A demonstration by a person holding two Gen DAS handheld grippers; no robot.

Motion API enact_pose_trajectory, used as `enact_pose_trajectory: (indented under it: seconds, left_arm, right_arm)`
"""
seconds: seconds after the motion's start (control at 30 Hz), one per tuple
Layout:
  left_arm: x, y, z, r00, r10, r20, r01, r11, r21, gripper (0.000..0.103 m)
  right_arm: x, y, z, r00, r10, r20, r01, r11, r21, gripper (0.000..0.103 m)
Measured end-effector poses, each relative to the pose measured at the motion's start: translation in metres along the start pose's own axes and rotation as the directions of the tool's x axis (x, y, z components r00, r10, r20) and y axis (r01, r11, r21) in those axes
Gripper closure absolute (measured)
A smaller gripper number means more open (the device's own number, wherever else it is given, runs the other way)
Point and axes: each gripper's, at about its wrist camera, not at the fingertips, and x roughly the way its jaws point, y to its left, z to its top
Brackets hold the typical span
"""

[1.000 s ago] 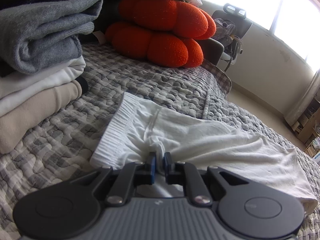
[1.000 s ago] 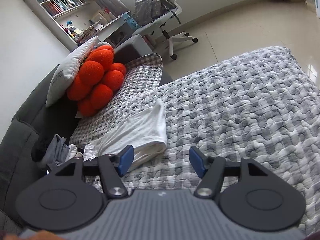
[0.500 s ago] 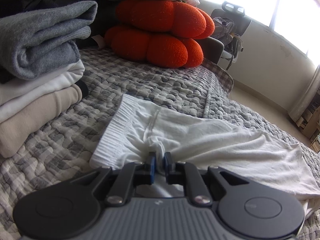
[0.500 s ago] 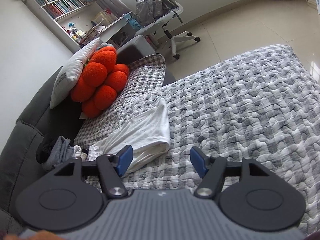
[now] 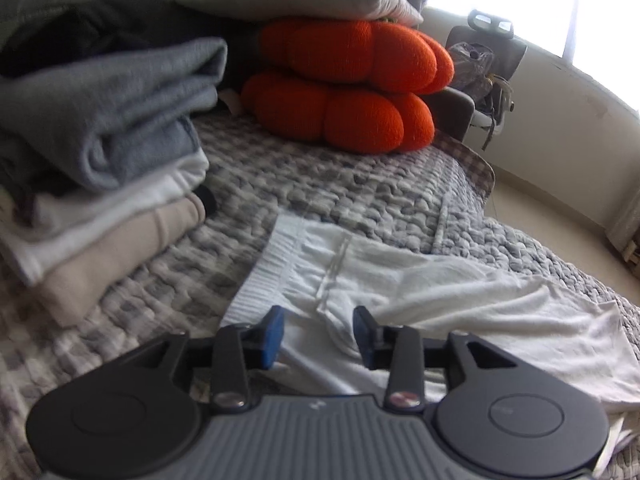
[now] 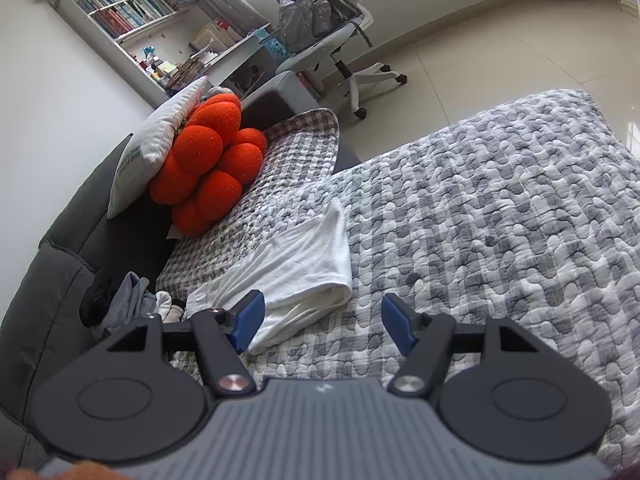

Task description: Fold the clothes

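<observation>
Lying folded over lengthwise on quilt (image 6: pixel 500 216), white garment (image 5: pixel 420 288), ribbed waistband toward stack (image 5: pixel 104 168) of folded clothes. Hovering low at waistband end, left gripper (image 5: pixel 318 334), jaws parted, gripping nothing. Hanging above quilt beside garment's folded edge (image 6: pixel 304 264), right gripper (image 6: pixel 320 320), spread wide, empty. Judging: between folds, or done and awaiting stacking; can't tell. Needing, either way, a fresh pinch on cloth edge through both layers.

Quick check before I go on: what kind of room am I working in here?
Most likely a bedroom or study at home. The white garment lies on a grey quilted bedspread, with a full bookshelf and a swivel desk chair behind it.
</observation>
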Motion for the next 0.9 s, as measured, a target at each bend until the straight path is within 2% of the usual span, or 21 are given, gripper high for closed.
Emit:
enact_pose_trajectory:
  seconds: [0.2,0.4,0.67,0.8,0.9]
  left_arm:
    - [-0.02,-0.001,0.011,0.999,0.027,0.039,-0.025,0.999,-0.042,0.054]
    - [-0.036,-0.021,0.022,0.998,-0.024,0.061,0.025,1.0,-0.012,0.048]
    - [-0.032,-0.075,0.022,0.991,-0.137,0.003,0.137,0.988,0.075,0.048]
    - [-0.021,-0.099,0.014,0.987,-0.156,-0.027,0.158,0.981,0.114,0.046]
    - [-0.008,-0.105,0.006,0.986,-0.15,-0.078,0.159,0.981,0.114,0.046]
  right_arm:
    - [0.002,0.004,-0.001,1.0,-0.001,-0.001,0.001,1.0,0.003,0.034]
    - [0.005,0.006,-0.001,1.0,0.0,-0.003,0.0,1.0,0.003,0.032]
    - [0.014,0.014,-0.003,1.0,-0.007,-0.011,0.006,1.0,-0.007,0.031]
    - [0.017,0.016,-0.004,1.0,-0.015,-0.01,0.014,1.0,-0.008,0.031]
    - [0.016,0.015,-0.004,1.0,-0.018,-0.006,0.018,1.0,-0.006,0.031]
